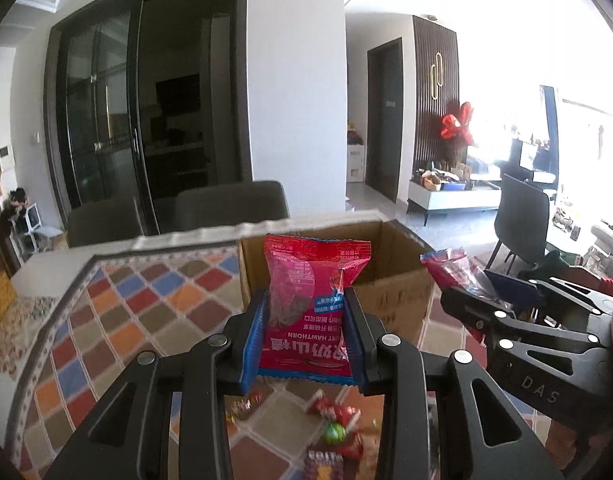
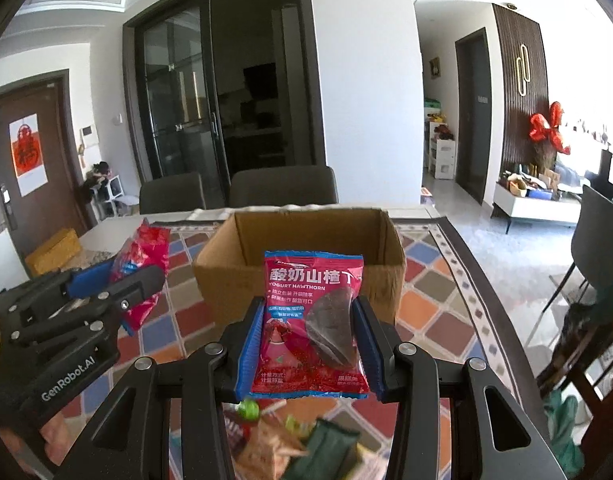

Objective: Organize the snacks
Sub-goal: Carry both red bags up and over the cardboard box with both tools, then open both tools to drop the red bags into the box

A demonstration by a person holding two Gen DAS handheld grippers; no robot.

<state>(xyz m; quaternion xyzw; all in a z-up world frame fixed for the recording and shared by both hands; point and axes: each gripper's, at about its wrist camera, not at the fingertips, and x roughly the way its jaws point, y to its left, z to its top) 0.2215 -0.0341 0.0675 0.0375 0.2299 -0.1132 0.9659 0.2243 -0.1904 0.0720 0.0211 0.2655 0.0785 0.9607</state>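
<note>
**Two hawthorn packets held up before the open box**

While the table (image 2: 446,300) with its checked, many-coloured cloth (image 1: 118,320) fills the lower part of both views, an open cardboard box (image 2: 298,248) stands on it toward the far edge, with two dark chairs (image 2: 282,188) behind it. The box's inside walls show bare; its floor is hidden by the near wall.

The left gripper (image 1: 306,332) is raised in front of the box, its blue-padded fingers (image 1: 253,344) closed partway onto the sides of a red yogurt hawthorn packet (image 1: 310,300), which stands upright between them with its print upside down. The right gripper (image 2: 308,340) is just beside it and grips in the same way: its fingers (image 2: 248,348) pinch a second red hawthorn packet (image 2: 312,320), upright with the lettering right way up. Each packet hangs above the table, short of the box and apart from it.

Below both grippers, a blurred heap of loose snacks (image 2: 290,436) lies on the cloth, including a green wrapper and small red ones.
</note>
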